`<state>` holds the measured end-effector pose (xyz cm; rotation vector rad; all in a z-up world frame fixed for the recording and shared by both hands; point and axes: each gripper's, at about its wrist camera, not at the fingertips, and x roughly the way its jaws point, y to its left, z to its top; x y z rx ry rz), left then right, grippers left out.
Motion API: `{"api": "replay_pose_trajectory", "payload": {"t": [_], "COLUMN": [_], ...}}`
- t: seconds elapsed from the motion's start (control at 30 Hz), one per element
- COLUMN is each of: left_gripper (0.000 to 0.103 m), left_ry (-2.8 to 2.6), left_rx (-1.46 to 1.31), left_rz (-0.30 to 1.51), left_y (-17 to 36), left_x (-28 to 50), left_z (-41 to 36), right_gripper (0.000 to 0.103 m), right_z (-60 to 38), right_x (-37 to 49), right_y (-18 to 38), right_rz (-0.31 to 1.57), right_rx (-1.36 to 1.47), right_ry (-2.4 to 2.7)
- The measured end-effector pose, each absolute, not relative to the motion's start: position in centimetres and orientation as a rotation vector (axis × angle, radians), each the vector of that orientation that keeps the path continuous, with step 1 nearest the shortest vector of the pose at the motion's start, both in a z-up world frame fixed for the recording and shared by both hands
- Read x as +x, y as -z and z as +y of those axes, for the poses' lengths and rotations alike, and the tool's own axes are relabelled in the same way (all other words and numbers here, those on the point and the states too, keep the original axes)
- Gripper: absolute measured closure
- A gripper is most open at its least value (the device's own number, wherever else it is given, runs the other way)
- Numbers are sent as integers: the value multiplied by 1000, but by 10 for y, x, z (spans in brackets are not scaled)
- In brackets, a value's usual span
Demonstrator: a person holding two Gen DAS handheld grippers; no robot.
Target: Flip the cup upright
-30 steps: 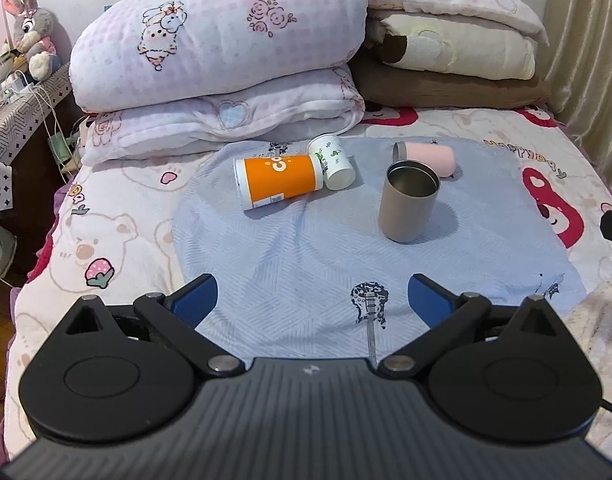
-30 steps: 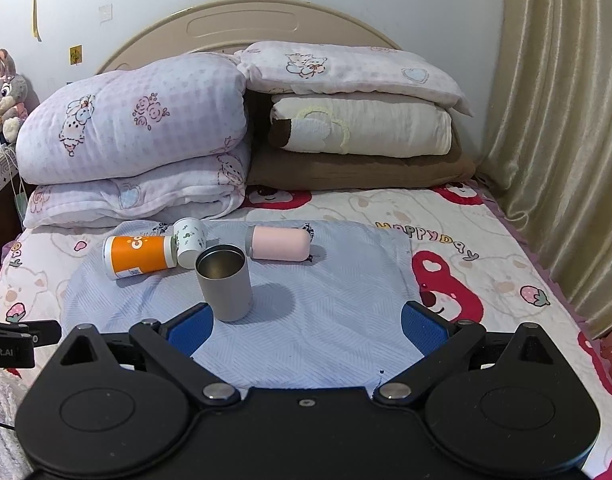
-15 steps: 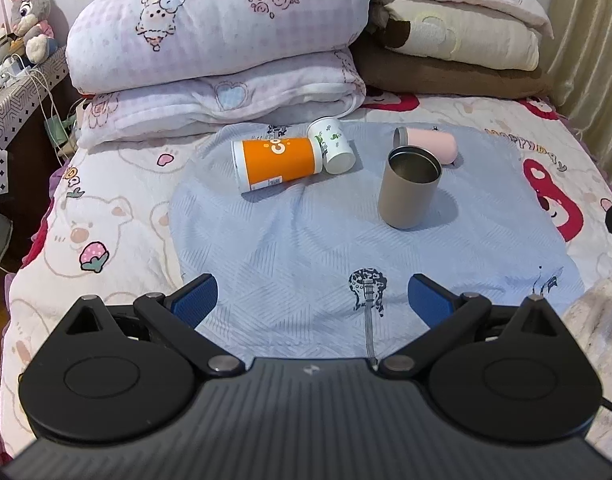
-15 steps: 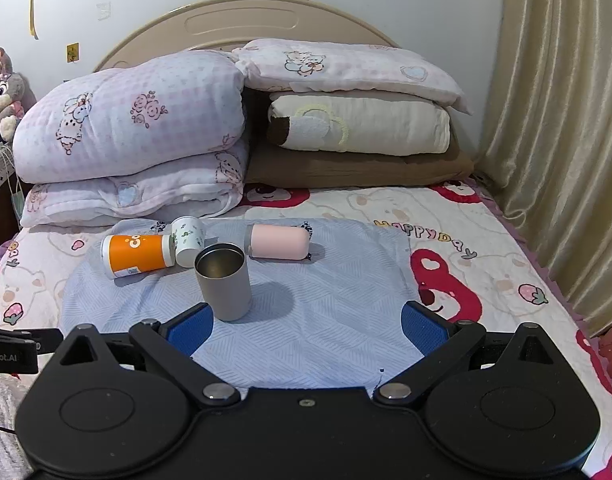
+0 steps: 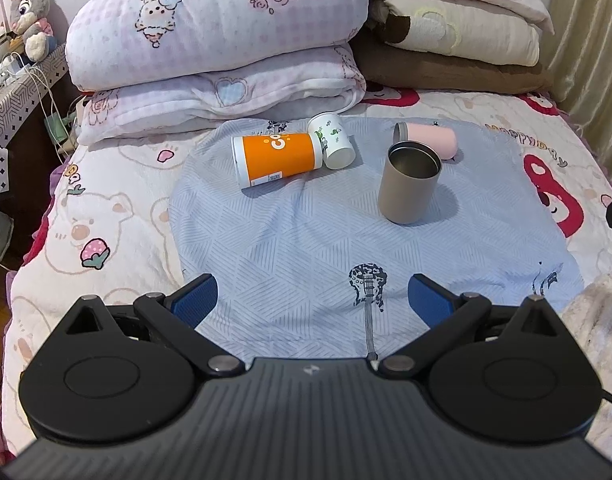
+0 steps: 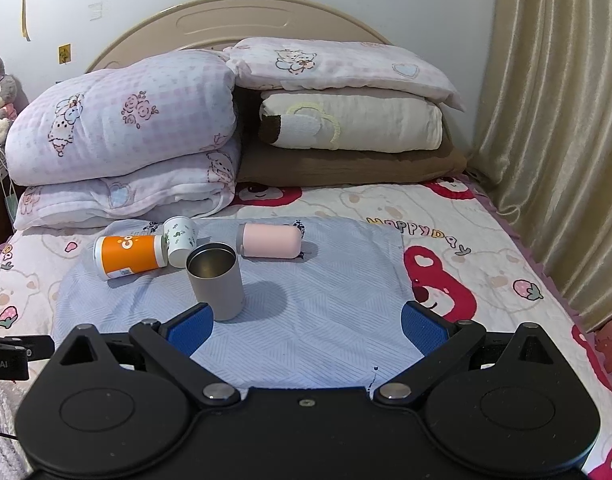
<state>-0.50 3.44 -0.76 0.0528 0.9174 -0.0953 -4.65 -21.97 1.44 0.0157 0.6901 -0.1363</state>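
Hovering over the near half of a pale blue cloth (image 5: pixel 289 248), your left gripper (image 5: pixel 312 298) has its blue pads spread wide with nothing between them. Your right gripper (image 6: pixel 306 326) is likewise spread and empty, low over the same cloth on the bed (image 6: pixel 486 280).

Four cups sit toward the cloth's far half. The grey metal cup (image 5: pixel 409 182) stands upright, mouth up, alone with bare cloth all round it and a wide open stretch between it and your pads; in the right wrist view its base sits just past the left-hand pad. Behind it the pink cup (image 5: pixel 430 142) lies on its side, mouth toward the left, close to the metal cup's rim but whether they touch cannot be told. To the left the orange cup (image 5: pixel 275 156) lies on its side, and the small white cup with green print (image 5: pixel 333 144) lies tipped against its end, the two touching.

The cloth's far edge runs just behind the fallen cups, under the stacked pink-checked quilts (image 5: pixel 213 36) and the brown and cream pillows (image 6: pixel 350 132). A curtain (image 6: pixel 554 140) closes the right side; a bedside stand with a plush rabbit (image 5: pixel 25 8) bounds the left. Room to move lies mainly in front of the cups and to the right of the pink one.
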Motion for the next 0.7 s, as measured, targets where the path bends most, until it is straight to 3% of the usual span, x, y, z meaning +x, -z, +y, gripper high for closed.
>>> {"api": "replay_pose_trajectory", "payload": {"t": [0.7], "left_gripper": [0], "left_ry": [90], "left_rx": [74], "left_rz": [932], "left_y": [6], "left_x": [-2], "left_z": [30], "right_gripper": [1], "right_z": [-225], "right_x": [-47], "right_y": [-14], "right_rz": [692], "right_rx": [7], "right_ry": [147]}}
